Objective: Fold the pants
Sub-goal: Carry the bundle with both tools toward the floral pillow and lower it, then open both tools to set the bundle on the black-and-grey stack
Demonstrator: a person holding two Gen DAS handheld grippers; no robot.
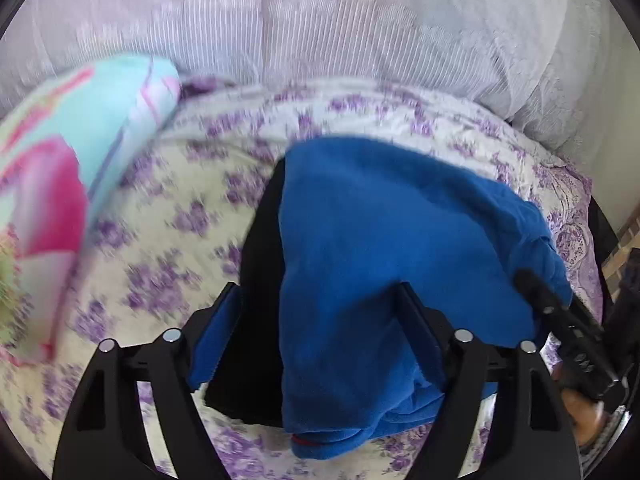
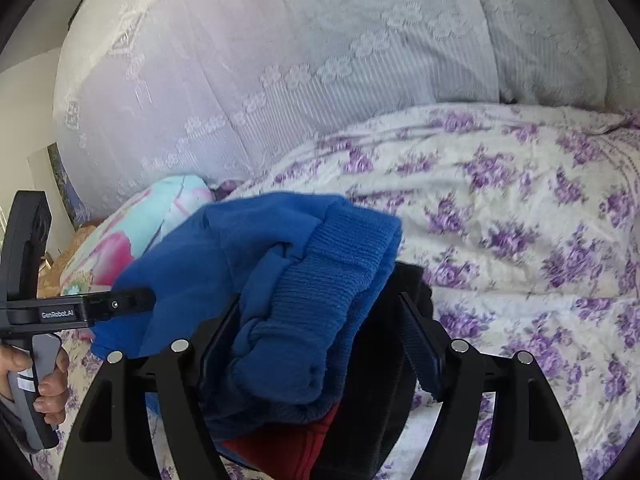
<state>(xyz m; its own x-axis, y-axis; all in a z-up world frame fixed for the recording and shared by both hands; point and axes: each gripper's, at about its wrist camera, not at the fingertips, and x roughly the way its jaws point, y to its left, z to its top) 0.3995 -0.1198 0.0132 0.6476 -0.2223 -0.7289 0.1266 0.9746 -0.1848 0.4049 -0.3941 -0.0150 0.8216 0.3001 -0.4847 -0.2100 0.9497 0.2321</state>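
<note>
Blue fleece pants lie bunched and partly folded on a purple-flowered bedsheet, over a black garment. My left gripper is open, and the blue and black cloth lies loosely between its wide jaws. In the right wrist view the ribbed blue hem of the pants is piled between the jaws of my right gripper, which is also open. Black cloth and a red piece lie beneath it. Each gripper also appears in the other's view, the right gripper and the left gripper, both at the pants' edge.
A turquoise and pink pillow lies to the left of the pants. Large white lace cushions stand along the back of the bed. A hand holds the left gripper's handle. Flowered sheet stretches to the right.
</note>
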